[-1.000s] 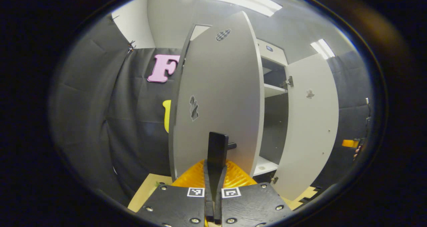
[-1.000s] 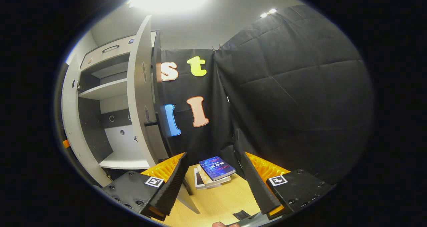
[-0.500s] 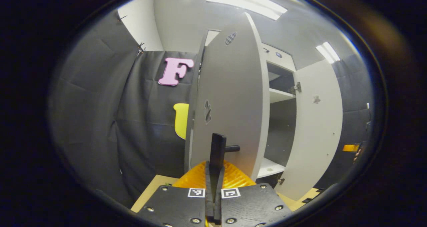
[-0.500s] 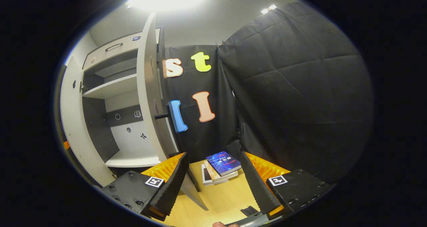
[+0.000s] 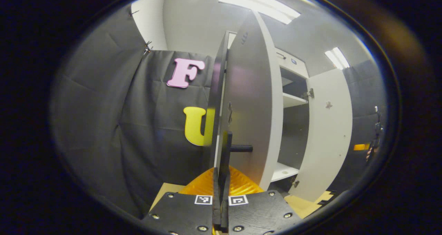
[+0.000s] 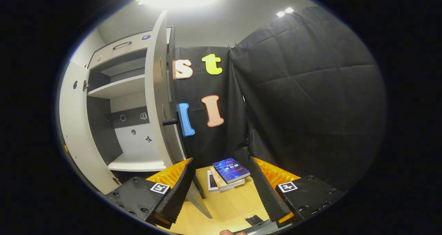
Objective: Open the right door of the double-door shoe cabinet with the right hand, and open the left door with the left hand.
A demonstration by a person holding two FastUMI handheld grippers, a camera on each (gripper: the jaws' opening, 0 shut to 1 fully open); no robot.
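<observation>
The grey left door (image 5: 252, 100) of the shoe cabinet stands swung out, nearly edge-on in the left gripper view. My left gripper (image 5: 221, 174) is shut on that door's black handle (image 5: 226, 148), both fingers pressed on the upright bar. The right door (image 5: 328, 131) hangs wide open farther right. In the right gripper view the right door (image 6: 157, 90) is edge-on, its black handle post (image 6: 170, 122) sticking out, and the left door (image 6: 70, 124) shows at the far left. My right gripper (image 6: 221, 162) is open, holds nothing, and sits apart from the door.
Inside the cabinet are a white shelf (image 6: 117, 86) and a bottom board (image 6: 138, 164), with a drawer front (image 6: 117, 48) above. A stack of books (image 6: 228, 173) lies on the wooden floor (image 6: 228, 204) by the black cloth wall.
The left door has swung farther open with my left gripper on its handle, turning more edge-on. The right gripper has barely shifted and stays open.
</observation>
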